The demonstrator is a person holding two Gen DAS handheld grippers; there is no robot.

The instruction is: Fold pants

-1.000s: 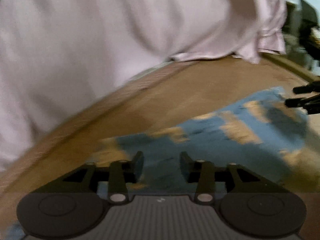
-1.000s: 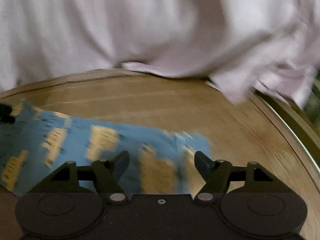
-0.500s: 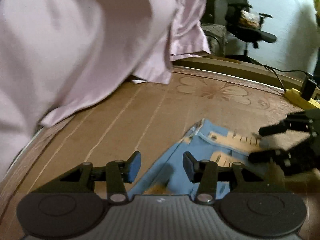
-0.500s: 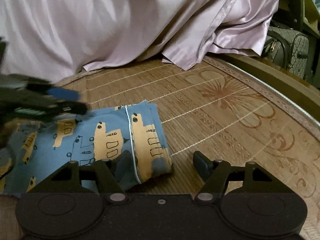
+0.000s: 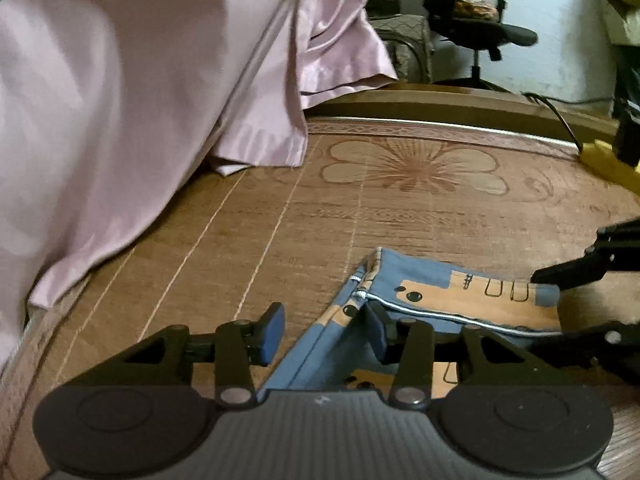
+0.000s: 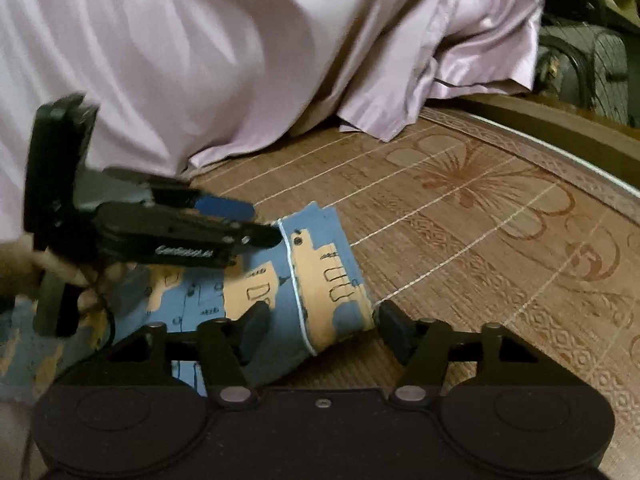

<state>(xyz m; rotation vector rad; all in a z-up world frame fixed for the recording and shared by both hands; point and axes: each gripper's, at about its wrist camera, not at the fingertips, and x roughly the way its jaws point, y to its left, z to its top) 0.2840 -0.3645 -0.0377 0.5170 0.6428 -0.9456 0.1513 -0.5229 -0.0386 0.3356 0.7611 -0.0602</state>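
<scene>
Two tongs work at one end of the pants (image 6: 320, 280), which lie on a woven mat (image 5: 360, 208) printed with a flower, just beside a heap of pink sheet (image 5: 120, 100). The left tongs (image 5: 324, 330) stand wide apart, the edge of the blue cloth between their pads, not pinched. The right tongs (image 6: 320, 326) are likewise spread, straddling the piped end of the pants without closing on it. The risk, as I judge it, is an uneven grab: if one pair closes on a single layer and the other on several, the fold will skew. The cloth looks thin and limp, so a shallow bite could slip free.
</scene>
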